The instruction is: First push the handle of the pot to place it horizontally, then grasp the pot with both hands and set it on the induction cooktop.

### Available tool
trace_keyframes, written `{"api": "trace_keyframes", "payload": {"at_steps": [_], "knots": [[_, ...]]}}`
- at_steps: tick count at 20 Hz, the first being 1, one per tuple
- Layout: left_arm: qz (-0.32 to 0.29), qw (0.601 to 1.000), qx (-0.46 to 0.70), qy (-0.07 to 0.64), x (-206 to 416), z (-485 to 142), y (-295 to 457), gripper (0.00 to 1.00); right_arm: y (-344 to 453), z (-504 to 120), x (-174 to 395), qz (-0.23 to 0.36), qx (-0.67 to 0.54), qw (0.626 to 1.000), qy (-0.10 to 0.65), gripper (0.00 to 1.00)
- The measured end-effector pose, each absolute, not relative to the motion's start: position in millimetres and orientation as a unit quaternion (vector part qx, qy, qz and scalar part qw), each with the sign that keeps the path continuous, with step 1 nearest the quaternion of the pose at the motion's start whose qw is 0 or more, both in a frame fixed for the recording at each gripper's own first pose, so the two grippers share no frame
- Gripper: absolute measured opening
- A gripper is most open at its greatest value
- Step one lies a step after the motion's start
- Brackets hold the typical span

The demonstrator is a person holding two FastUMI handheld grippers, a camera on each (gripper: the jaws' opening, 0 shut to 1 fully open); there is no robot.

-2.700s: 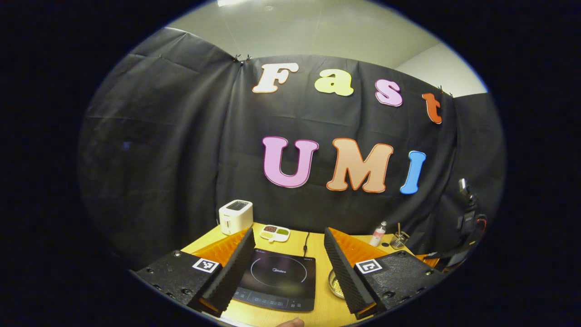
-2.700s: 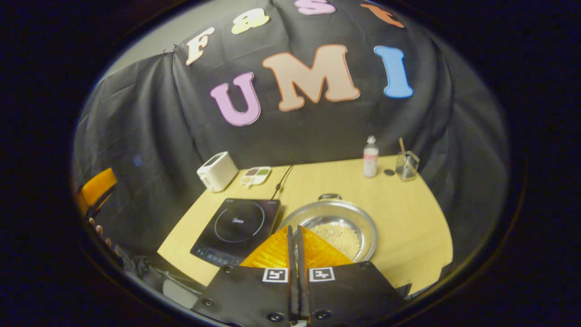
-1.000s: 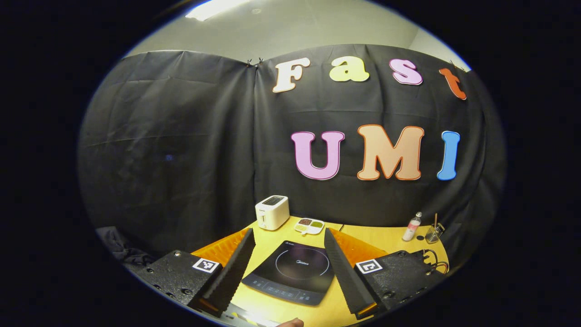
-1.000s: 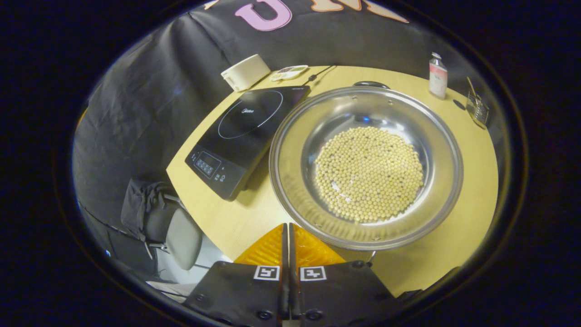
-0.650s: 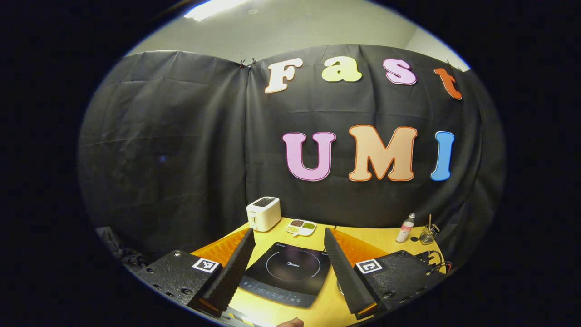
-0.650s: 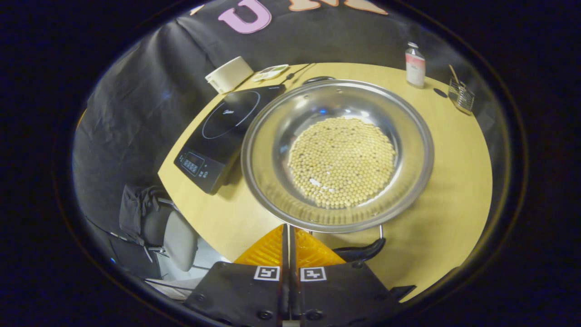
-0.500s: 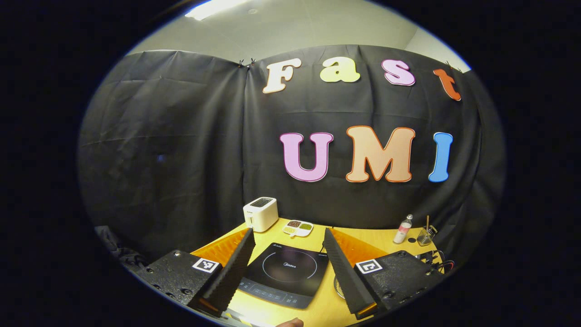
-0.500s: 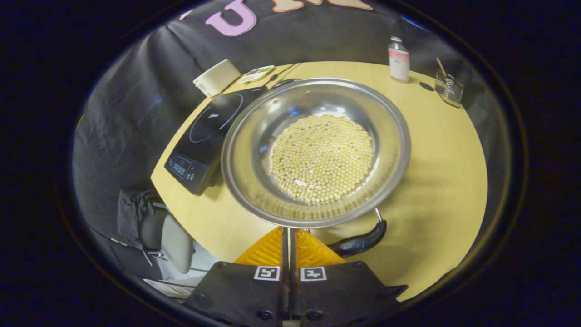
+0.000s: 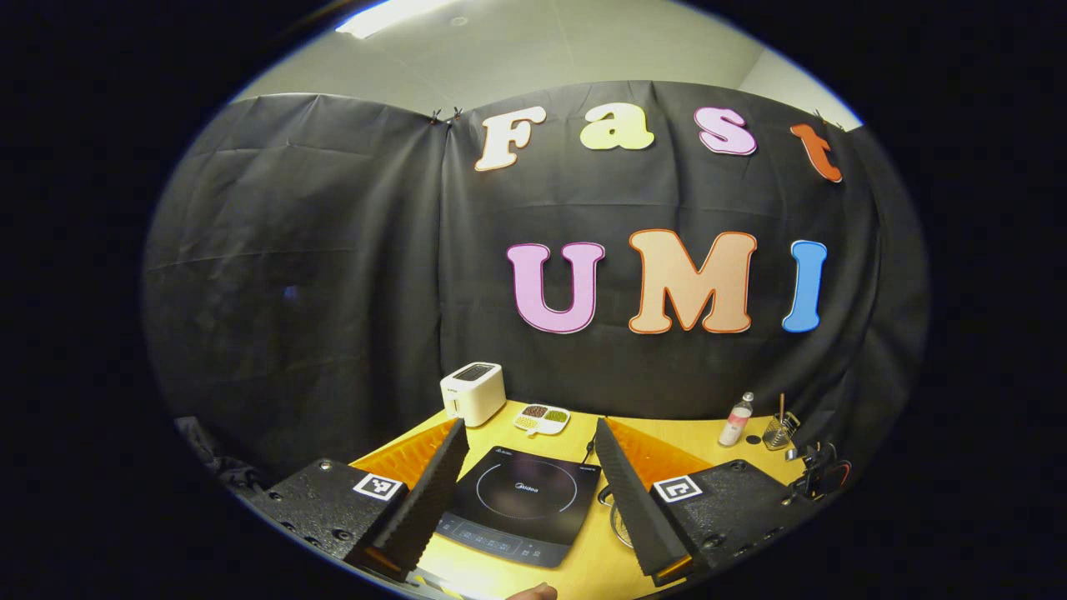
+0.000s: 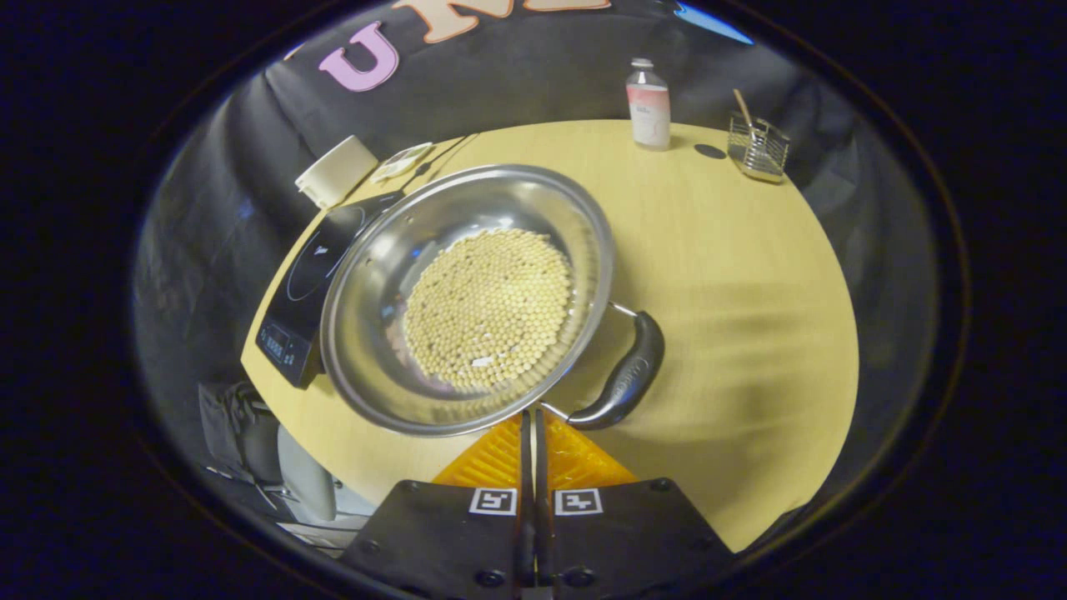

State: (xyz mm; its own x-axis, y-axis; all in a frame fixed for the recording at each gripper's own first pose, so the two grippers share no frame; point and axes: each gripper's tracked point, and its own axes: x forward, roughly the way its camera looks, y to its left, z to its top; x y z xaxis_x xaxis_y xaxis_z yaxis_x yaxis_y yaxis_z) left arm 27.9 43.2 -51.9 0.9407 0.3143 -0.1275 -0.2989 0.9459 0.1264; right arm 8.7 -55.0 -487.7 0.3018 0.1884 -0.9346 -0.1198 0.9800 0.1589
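We are at the handle push, pot not yet on the cooktop.
On the worktop (image 10: 733,275), the steel pot (image 10: 467,300) sits beside the induction cooktop (image 10: 313,267); right tongs (image 10: 533,429), pressed together, near its black handle (image 10: 625,375); left tongs (image 9: 529,475) apart.

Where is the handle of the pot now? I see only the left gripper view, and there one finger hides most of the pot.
Observer: In the right gripper view the black handle sticks out from the rim of the pot, on the side away from the induction cooktop.
Operator: Is the right gripper open, ready to grasp it?
Observer: No. The right gripper has its fingers pressed together with nothing between them. Their tips are close beside the nearer end of the handle. I cannot tell if they touch it.
Operator: Is the pot empty?
Observer: No. Pale round beans cover its bottom.
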Motion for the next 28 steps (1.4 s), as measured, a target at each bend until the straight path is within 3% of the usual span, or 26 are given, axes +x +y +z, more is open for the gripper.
{"api": "trace_keyframes", "payload": {"at_steps": [2,3,5,6,7,9,10,12,17,18,21,25,26,28], "knots": [[0.152,0.984,0.053,0.073,31,-53,42,0.89,-64,-490,18,0.083,0.032,0.810,0.580,0.00],[0.149,0.985,0.053,0.074,33,-54,42,0.94,-68,-491,24,0.077,0.033,0.811,0.579,0.00],[0.144,0.985,0.054,0.073,37,-54,42,0.94,-73,-491,31,0.066,0.034,0.813,0.578,0.02],[0.142,0.986,0.054,0.073,39,-53,44,0.89,-76,-492,35,0.060,0.032,0.814,0.577,0.00],[0.140,0.986,0.053,0.072,41,-53,45,0.94,-79,-493,36,0.054,0.031,0.814,0.577,0.02],[0.133,0.987,0.048,0.075,45,-58,46,0.94,-81,-495,39,0.044,0.031,0.814,0.578,0.02],[0.126,0.988,0.045,0.079,47,-62,46,0.89,-81,-495,39,0.040,0.029,0.815,0.577,0.02],[0.107,0.990,0.038,0.088,58,-73,48,0.94,-82,-489,38,0.027,0.026,0.819,0.573,0.02],[0.035,0.990,-0.001,0.136,94,-124,51,0.89,-86,-471,35,-0.041,0.026,0.831,0.555,0.03],[0.022,0.989,-0.012,0.148,102,-137,52,0.94,-86,-465,36,-0.059,0.032,0.834,0.547,0.00],[-0.011,0.983,-0.029,0.181,117,-166,59,0.94,-79,-450,40,-0.102,0.061,0.836,0.536,0.01],[-0.065,0.970,-0.052,0.227,131,-205,55,0.95,-73,-436,46,-0.143,0.071,0.841,0.517,0.14],[-0.077,0.967,-0.058,0.234,136,-213,51,0.95,-71,-434,45,-0.147,0.071,0.842,0.514,0.22],[-0.101,0.960,-0.059,0.255,139,-227,42,0.95,-68,-429,42,-0.153,0.069,0.841,0.515,0.57]]}}
